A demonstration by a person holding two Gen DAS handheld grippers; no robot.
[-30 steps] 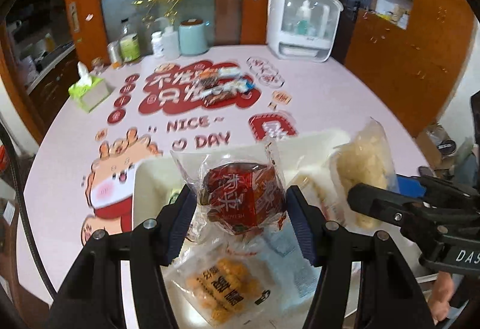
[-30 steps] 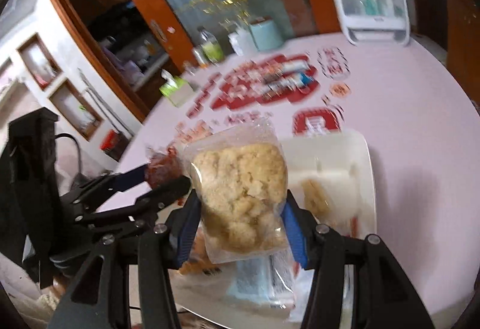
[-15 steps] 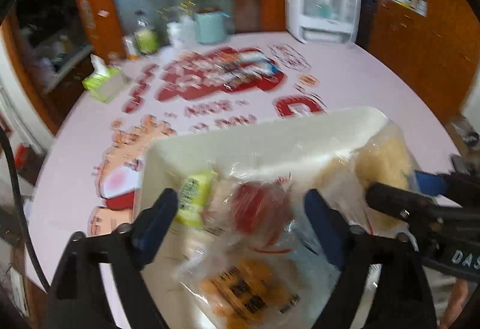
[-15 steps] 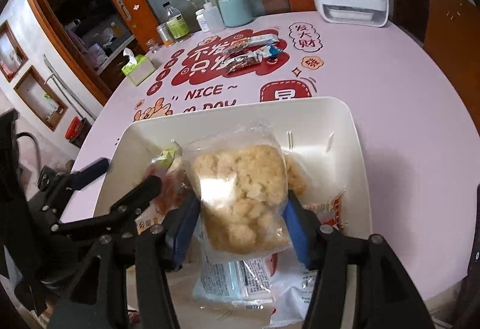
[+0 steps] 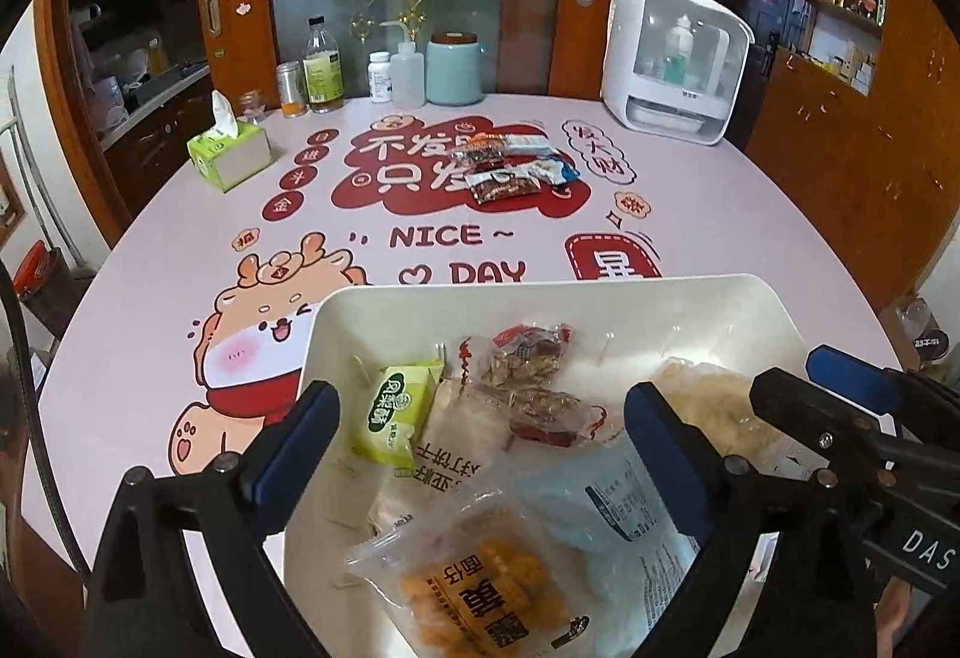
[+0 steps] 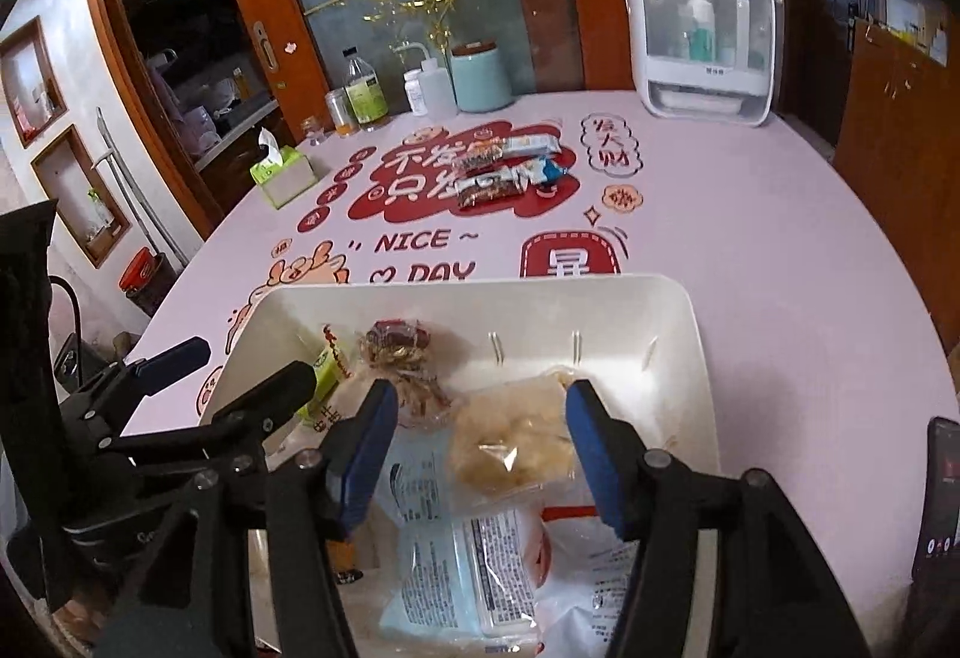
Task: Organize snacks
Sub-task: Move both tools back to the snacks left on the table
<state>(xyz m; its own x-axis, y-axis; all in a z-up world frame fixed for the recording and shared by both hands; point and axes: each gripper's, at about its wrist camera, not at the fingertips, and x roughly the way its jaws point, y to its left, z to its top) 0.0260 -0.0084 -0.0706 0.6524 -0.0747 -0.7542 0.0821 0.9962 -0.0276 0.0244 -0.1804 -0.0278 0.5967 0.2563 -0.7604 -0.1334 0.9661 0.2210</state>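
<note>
Snacks: several packets are seen lying loose in a white bin [image 5: 543, 292] on the pink table [image 5: 750, 214].
Red-wrapped packet [image 5: 534, 376]: it is seen in the bin ahead of the left gripper [image 5: 480, 442], between and beyond its blue pads, touched by neither.
Left gripper: its jaws have just been opening and are spread wide; nothing is held.
Pale crumbly packet [image 6: 510, 442]: it is seen in the bin between the fingers of the right gripper [image 6: 480, 448], with a gap on each side.
Right gripper: its jaws have been opened a little, and the pads no longer press on the packet.
Green packet [image 5: 399, 412]: it is placed left of the red-wrapped one.
Remaining snack bars [image 5: 510, 169]: these are left well ahead of both grippers, mid-table.
</note>
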